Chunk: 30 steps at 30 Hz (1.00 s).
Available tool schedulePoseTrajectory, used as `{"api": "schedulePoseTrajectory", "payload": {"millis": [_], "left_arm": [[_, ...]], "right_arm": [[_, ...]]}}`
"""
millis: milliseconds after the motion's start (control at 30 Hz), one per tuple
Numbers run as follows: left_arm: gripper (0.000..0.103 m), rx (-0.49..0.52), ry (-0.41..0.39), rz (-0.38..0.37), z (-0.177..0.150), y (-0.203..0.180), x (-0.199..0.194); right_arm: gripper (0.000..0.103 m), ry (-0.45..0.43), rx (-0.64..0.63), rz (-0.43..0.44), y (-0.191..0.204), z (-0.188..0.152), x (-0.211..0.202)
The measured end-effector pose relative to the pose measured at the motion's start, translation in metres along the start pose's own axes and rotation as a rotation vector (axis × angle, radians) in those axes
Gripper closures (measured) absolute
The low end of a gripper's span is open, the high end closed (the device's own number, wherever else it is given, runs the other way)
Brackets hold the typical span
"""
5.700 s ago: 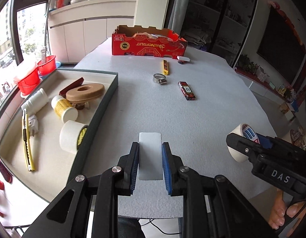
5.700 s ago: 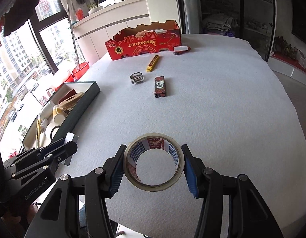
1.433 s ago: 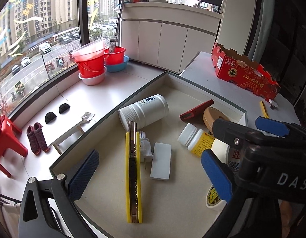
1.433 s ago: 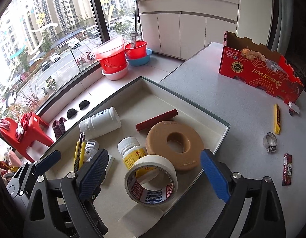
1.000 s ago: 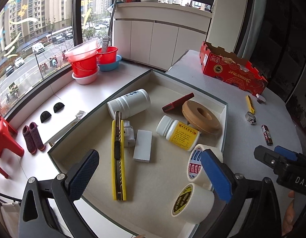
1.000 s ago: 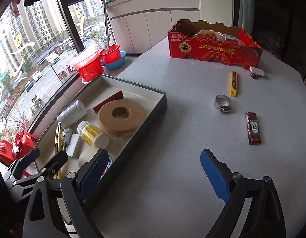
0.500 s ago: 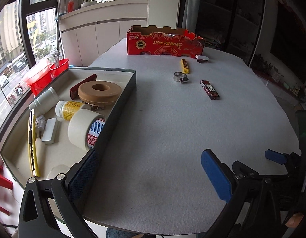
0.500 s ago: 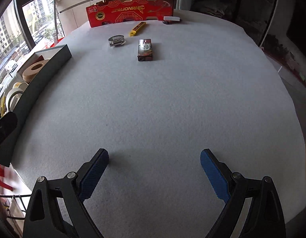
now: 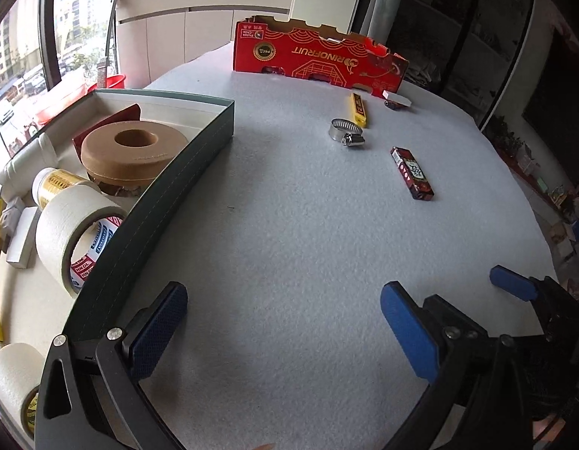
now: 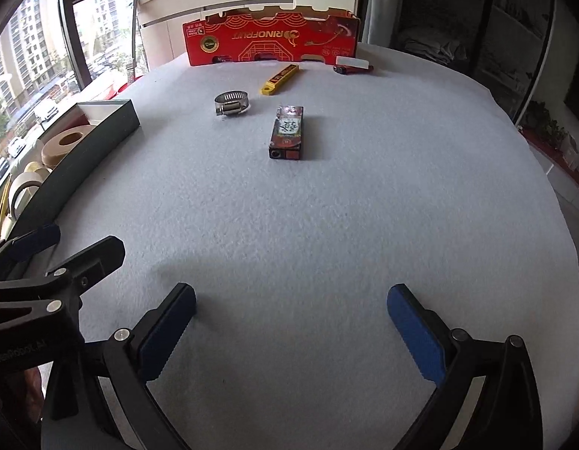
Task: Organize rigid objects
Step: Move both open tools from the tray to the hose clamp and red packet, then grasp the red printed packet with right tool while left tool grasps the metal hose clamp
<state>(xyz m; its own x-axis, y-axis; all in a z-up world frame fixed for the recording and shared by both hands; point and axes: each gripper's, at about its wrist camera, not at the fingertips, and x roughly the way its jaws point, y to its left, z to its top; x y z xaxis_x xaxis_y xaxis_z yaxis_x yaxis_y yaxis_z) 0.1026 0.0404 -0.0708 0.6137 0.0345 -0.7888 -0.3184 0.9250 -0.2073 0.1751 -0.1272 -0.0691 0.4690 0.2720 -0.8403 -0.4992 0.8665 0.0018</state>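
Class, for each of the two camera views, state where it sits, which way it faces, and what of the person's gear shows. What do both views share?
Left wrist: on the left gripper, facing across the table, tray at left; right gripper visible.
Right wrist: on the right gripper, facing the red box; left gripper at left.
Shared: hose clamp, dark red pack.

tray (image 9: 199, 157) left on table (image 9: 289, 243); tape rolls (image 9: 71, 232) inside; hose clamp (image 9: 345, 133), lighter (image 9: 412, 178) right; carton (image 9: 315, 60) behind.

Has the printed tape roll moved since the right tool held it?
Yes. The tape roll now lies inside the tray, no longer on the felt table.
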Motion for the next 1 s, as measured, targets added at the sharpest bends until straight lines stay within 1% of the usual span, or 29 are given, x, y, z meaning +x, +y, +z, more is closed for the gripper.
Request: {"api": "schedulePoseTrajectory", "payload": {"millis": [67, 100, 167, 200, 233, 300, 433, 567, 667, 700, 733, 767, 800, 833, 867, 933, 1000], "left_arm": [[0.000, -0.029, 0.002, -0.055, 0.002, 0.003, -0.004], [0.000, -0.037, -0.006, -0.064, 0.002, 0.004, -0.005], [0.000, -0.020, -0.020, -0.034, 0.002, 0.001, -0.003], [0.000, 0.004, -0.012, 0.004, 0.000, -0.003, 0.001], [0.000, 0.046, -0.023, 0.041, -0.002, -0.009, 0.003], [0.000, 0.109, -0.023, 0.098, -0.006, -0.020, 0.008], [0.000, 0.152, -0.011, 0.123, -0.007, -0.027, 0.012], [0.000, 0.146, -0.016, 0.125, -0.007, -0.026, 0.013], [0.000, 0.142, -0.018, 0.129, -0.007, -0.026, 0.014], [0.000, 0.143, -0.017, 0.131, -0.007, -0.026, 0.014], [0.000, 0.143, -0.017, 0.132, -0.006, -0.026, 0.014], [0.000, 0.149, -0.014, 0.128, -0.005, -0.027, 0.015], [0.000, 0.156, -0.008, 0.123, -0.004, -0.027, 0.016], [0.000, 0.160, -0.001, 0.118, -0.002, -0.028, 0.017], [0.000, 0.160, 0.008, 0.117, 0.000, -0.028, 0.018], [0.000, 0.152, 0.044, 0.119, 0.005, -0.031, 0.020], [0.000, 0.129, 0.069, 0.079, 0.012, -0.035, 0.020]], "right_arm": [[0.001, 0.017, -0.006, 0.012, -0.003, 0.011, 0.008], [0.001, 0.022, 0.014, 0.006, -0.009, 0.014, 0.010], [0.001, 0.014, 0.054, -0.020, -0.021, 0.017, 0.013], [0.001, 0.017, 0.067, -0.030, -0.023, 0.020, 0.015], [0.001, 0.025, 0.073, -0.035, -0.025, 0.025, 0.018], [0.001, 0.029, 0.075, -0.040, -0.023, 0.038, 0.026], [0.001, 0.021, 0.040, -0.022, -0.006, 0.068, 0.045], [0.001, 0.032, 0.018, -0.022, 0.010, 0.094, 0.062], [0.001, 0.050, 0.028, -0.028, 0.014, 0.102, 0.066], [0.003, 0.052, 0.026, -0.025, 0.014, 0.102, 0.065], [0.008, 0.041, 0.018, -0.023, 0.013, 0.100, 0.062], [0.023, 0.027, 0.011, -0.023, 0.012, 0.098, 0.058], [0.046, 0.018, 0.006, -0.025, 0.010, 0.097, 0.053], [0.059, 0.015, 0.007, -0.030, 0.006, 0.096, 0.050], [0.078, 0.015, 0.014, -0.027, 0.002, 0.095, 0.048], [0.078, 0.018, 0.027, -0.008, -0.008, 0.089, 0.045], [0.078, 0.015, 0.038, -0.015, -0.017, 0.079, 0.038]]}}
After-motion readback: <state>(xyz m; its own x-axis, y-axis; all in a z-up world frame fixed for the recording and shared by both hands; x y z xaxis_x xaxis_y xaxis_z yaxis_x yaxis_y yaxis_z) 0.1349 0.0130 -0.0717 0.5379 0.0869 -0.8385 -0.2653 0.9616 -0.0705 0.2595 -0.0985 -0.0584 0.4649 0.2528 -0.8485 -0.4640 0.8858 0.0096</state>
